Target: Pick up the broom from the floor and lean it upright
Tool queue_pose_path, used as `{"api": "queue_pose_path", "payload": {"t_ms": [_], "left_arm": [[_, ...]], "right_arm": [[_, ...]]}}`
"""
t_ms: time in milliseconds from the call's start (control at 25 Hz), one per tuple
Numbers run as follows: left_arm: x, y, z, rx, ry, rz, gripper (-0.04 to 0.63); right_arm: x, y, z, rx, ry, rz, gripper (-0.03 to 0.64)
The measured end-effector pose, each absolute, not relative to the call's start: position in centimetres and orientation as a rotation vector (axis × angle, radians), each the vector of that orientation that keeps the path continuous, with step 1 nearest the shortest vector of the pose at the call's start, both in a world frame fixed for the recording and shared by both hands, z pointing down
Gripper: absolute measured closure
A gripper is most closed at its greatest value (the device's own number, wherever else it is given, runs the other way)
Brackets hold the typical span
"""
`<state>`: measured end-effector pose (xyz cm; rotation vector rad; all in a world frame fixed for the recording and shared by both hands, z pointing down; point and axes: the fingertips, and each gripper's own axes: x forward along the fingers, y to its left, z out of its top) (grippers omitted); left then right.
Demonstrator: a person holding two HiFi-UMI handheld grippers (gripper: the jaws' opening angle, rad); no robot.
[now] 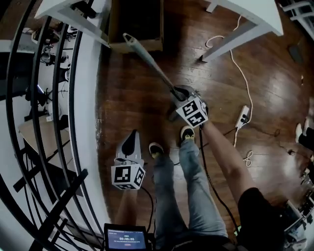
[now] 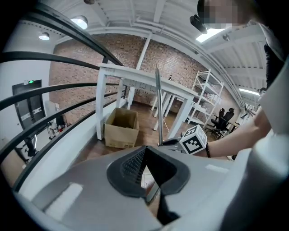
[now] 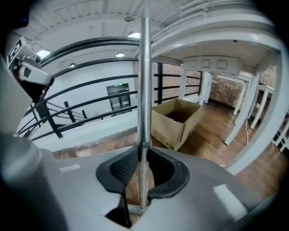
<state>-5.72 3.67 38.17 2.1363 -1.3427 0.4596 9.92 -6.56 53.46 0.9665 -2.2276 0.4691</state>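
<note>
The broom's metal handle [image 1: 152, 63] runs from my right gripper [image 1: 179, 93] up and left to its grey end near the cardboard box. In the right gripper view the handle [image 3: 144, 90] stands straight up between the pads, and my right gripper [image 3: 140, 169] is shut on it. The broom's head is hidden below the gripper. My left gripper [image 1: 130, 143] hangs lower left, beside the person's feet and apart from the broom. Its jaws look shut with nothing in them [image 2: 144, 155]. In the left gripper view the handle [image 2: 158, 108] rises upright from the right gripper's marker cube [image 2: 195, 140].
An open cardboard box [image 1: 135, 24] stands by a white table leg [image 1: 73, 19]. A second white table [image 1: 245, 14] is at the back right. Black railing [image 1: 49, 98] runs along the left. A white cable and power strip [image 1: 243, 116] lie on the wooden floor at right.
</note>
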Motion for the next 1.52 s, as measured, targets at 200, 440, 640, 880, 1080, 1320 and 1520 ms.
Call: {"api": "queue_pose_path", "payload": {"t_ms": [200,440,640,880,1080,1320,1520], "left_arm": [[-2.4,2.6,37.5,2.176,-1.290,0.486,0.580],[-1.3,1.0,37.9,2.166,-1.291,0.490,0.580],[-0.9,1.4,38.9,2.130,-1.280,0.496,0.580],[-0.5,1.6,39.9,2.107,-1.273,0.505,0.580],[-1.1,1.5,39.7,2.102,-1.278,0.514,0.580],[-1.0,0.9,39.5,2.105,-1.286,0.510,0.580],[-0.2,1.0,39.7,2.115,-1.269,0.518,0.580]], "right_arm": [[15.4,-9.1,52.9,1.245,-2.208,0.635,0.539],[19.2,-12.0,53.8,1.394,-2.148,0.692,0.538],[20.7,-13.5,55.0,1.439,-2.099,0.756,0.538],[21.1,-15.1,55.4,1.443,-2.095,0.762,0.537],[21.2,-15.3,55.5,1.447,-2.089,0.758,0.534],[20.8,-15.8,55.1,1.395,-2.132,0.726,0.475],[20.9,-16.0,54.9,1.374,-2.142,0.684,0.440]]}}
